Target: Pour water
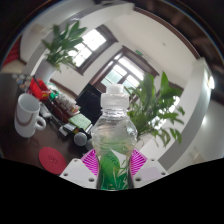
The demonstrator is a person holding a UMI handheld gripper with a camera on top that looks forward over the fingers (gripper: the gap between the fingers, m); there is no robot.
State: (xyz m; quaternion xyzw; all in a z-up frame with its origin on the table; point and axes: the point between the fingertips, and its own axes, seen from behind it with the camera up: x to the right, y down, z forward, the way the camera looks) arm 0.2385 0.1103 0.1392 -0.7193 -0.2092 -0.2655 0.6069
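A clear plastic water bottle (pixel 112 140) with a white cap and a green leafy label stands upright between my fingers. My gripper (pixel 113 165) is shut on the bottle, with the pink pads (pixel 91 161) pressed against both sides of its lower body. The bottle appears lifted, with the table well below and behind it. A white mug (pixel 29 113) stands on the table far off to the left of the bottle.
A round red coaster (pixel 50 156) lies on the table left of my fingers. Green potted plants (pixel 155 105) stand behind the bottle to the right, and another plant (pixel 62 45) at the back left. Books and small items clutter the table behind the mug.
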